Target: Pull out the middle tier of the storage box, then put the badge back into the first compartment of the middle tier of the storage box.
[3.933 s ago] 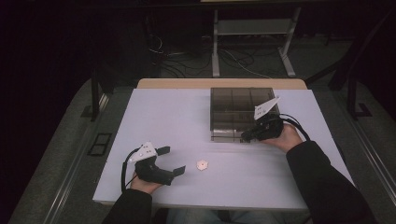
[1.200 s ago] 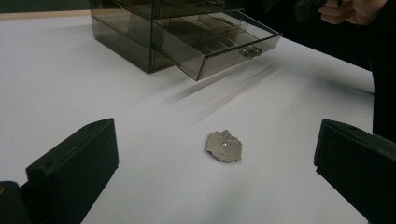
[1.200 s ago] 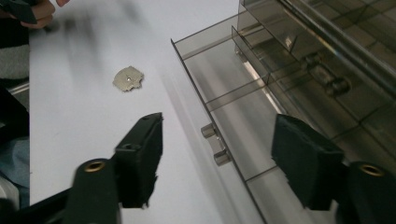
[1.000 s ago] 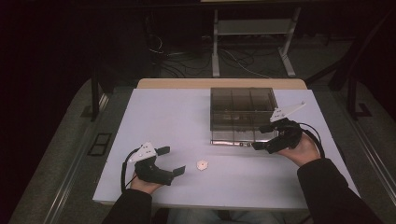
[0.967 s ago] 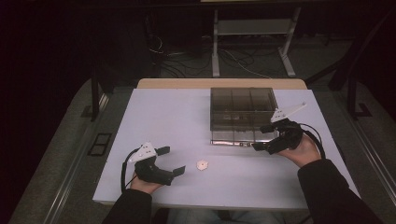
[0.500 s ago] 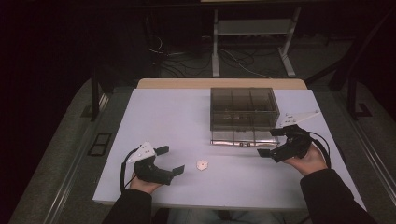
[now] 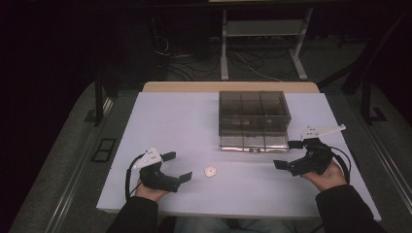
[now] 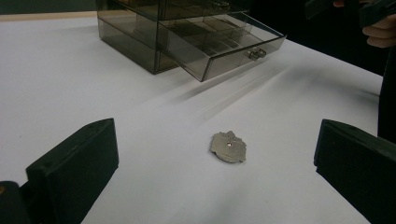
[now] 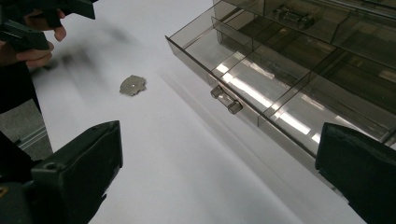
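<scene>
Overall, a white tabletop (image 7: pixel 194 121) carries every item, its far edge showing a tan strip and dark floor with cables lying beyond it. On the right half of the tabletop stands a smoked, see-through drawer cabinet (image 7: pixel 252 111), divided into compartments. Its bottom drawer (image 7: pixel 252 143) is pulled out toward the person; in the right gripper view the drawer (image 9: pixel 261 79) shows several partitioned bays and a small clear handle (image 9: pixel 226 101) on its front, and the bays nearest the camera look bare. The right claw (image 7: pixel 287 154) is held just off the drawer's front right corner, near it but not touching, jaws spread wide with nothing between them; the person's right hand (image 7: pixel 325 170) grips it and a dark sleeve runs off the bottom edge. The left claw (image 7: pixel 177 167) sits low over the near left part of the tabletop, well apart from the cabinet, jaws likewise wide apart and holding nothing; the left hand (image 7: pixel 148 187) is behind it. A small flat metal piece (image 7: pixel 210 172), greyish with an irregular, scalloped outline, lies on the tabletop just to the right of the left claw and in front of the drawer. In the left gripper view the piece (image 8: pixel 228 146) lies flat between the two jaws' lines of sight, touching neither.
</scene>
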